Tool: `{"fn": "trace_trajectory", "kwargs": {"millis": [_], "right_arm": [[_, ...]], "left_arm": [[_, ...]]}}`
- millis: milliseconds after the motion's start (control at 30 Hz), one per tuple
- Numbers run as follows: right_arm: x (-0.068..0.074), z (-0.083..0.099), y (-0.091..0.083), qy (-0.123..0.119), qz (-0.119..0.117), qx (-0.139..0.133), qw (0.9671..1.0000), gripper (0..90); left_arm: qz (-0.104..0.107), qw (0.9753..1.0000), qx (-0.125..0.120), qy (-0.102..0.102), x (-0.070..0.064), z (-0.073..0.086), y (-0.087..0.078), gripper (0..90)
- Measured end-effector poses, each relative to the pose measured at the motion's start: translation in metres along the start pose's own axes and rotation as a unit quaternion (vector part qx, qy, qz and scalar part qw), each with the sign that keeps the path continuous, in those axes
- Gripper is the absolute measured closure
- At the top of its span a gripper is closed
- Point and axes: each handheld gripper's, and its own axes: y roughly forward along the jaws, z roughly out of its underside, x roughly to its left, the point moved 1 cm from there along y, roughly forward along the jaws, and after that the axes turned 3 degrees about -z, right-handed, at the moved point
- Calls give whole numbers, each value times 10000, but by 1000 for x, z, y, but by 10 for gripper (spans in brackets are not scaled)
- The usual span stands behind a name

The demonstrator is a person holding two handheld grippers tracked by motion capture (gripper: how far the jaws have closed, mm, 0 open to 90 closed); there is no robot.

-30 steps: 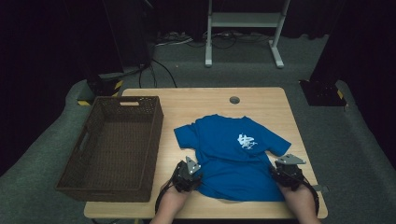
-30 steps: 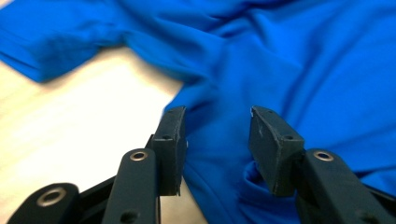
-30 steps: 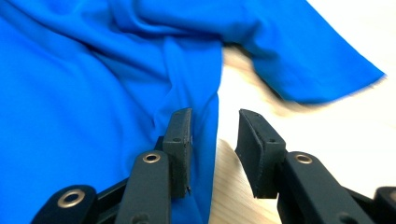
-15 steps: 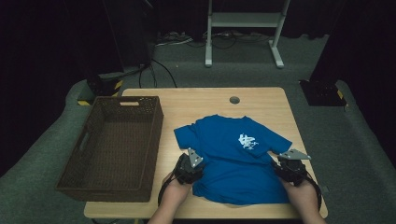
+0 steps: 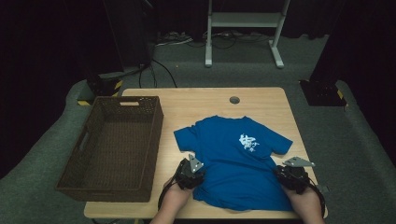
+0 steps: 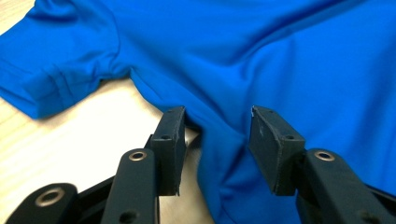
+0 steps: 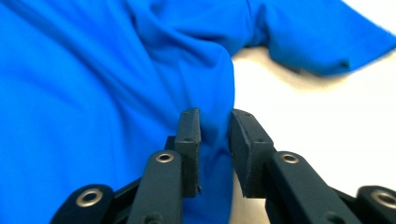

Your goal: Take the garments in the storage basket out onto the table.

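A short-sleeved blue cotton T-shirt with a small white print on its chest (image 5: 236, 161) lies spread flat, front up, on the right half of a pale wooden tabletop (image 5: 196, 105). Its collar points away from the person and its hem lies near the front edge.

The left gripper (image 5: 190, 169) sits at the shirt's left side seam, below the sleeve. In the left gripper view its jaws stand wide apart, straddling a raised ridge of the side edge (image 6: 210, 135) without pinching it. The right gripper (image 5: 294, 173) sits at the opposite side seam. In the right gripper view its jaws are nearly together with a fold of fabric (image 7: 215, 126) between them; they look lightly clamped on it.

The cloth looks light, thin and limp. It will likely drape and sag from wherever it is held, and creases already run across it. The side seams, where the fabric is doubled, seem the firmest places to grip, 1 for each gripper.

A dark brown woven rectangular basket (image 5: 84, 140), open and deep, stands on the left half of the tabletop, just beside the shirt's left sleeve (image 5: 187, 137). Bare wood lies beyond the collar, around a small round grommet hole (image 5: 234, 100). The right sleeve (image 5: 279, 142) reaches near the tabletop's right edge, so there is little room there.
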Motion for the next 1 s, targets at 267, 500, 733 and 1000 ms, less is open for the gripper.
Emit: {"fn": "trace_trajectory", "kwargs": {"millis": [267,500,733,1000], "right_arm": [[-45,-24,-5,575,548,-503,9956,732],[-73,-53,26,945,597,-370,9930,710],[-82,-53,53,830,832,-39,9931,721],[-116,-59,58,732,1251,44,9894,743]], "left_arm": [[78,9995,-182,-249,2,7,-1,535],[138,9994,-216,-249,3,8,-1,536],[126,9994,-210,-239,3,8,-1,536],[204,9995,-164,-177,-3,6,-2,543]]}}
